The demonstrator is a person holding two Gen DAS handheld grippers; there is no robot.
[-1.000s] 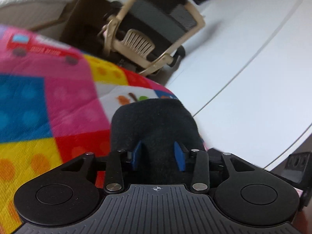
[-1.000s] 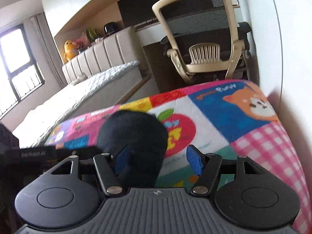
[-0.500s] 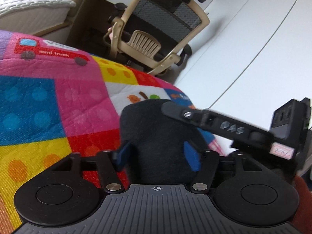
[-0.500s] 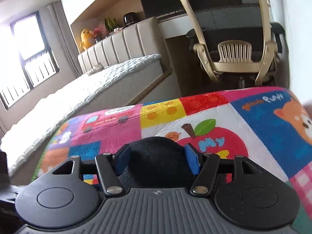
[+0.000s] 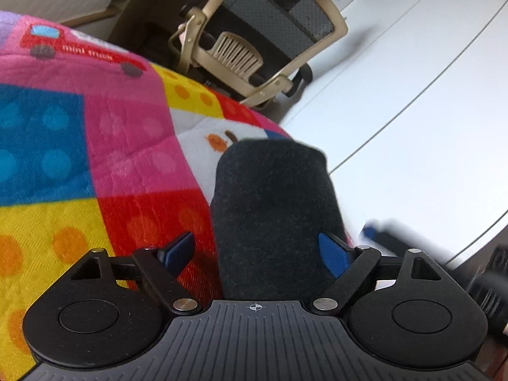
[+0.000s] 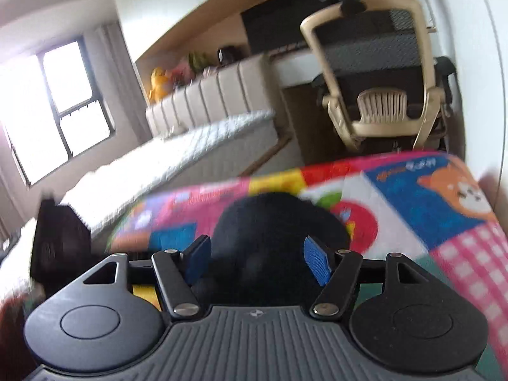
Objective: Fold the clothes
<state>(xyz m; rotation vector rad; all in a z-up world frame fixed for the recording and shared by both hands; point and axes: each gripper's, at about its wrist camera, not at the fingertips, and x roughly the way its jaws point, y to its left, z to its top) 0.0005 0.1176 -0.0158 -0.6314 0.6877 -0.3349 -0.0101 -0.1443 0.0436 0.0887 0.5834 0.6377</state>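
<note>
A black folded garment [image 5: 273, 209] lies on a bright patchwork quilt [image 5: 95, 146]. My left gripper [image 5: 255, 250] stands open and straddles the garment's near end. Its left pad is clear of the cloth and its right pad sits close beside the edge. In the right wrist view the same garment [image 6: 279, 222] is a dark mound just beyond my right gripper [image 6: 257, 260]. That gripper's jaws are opening, with the cloth between the blue pads and neither pad visibly pressing on it. The picture there is blurred by motion.
A beige office chair [image 5: 263, 31] stands past the quilt's far edge, beside a white wall [image 5: 412, 95]. A white bed [image 6: 177, 158] and a window [image 6: 54, 101] lie to the left. The other gripper shows as a dark block [image 6: 57, 241] at the left.
My left jaws went from pinching the black garment to standing wide apart. The right gripper reached over the garment half a second ago and has since drawn back to the right.
</note>
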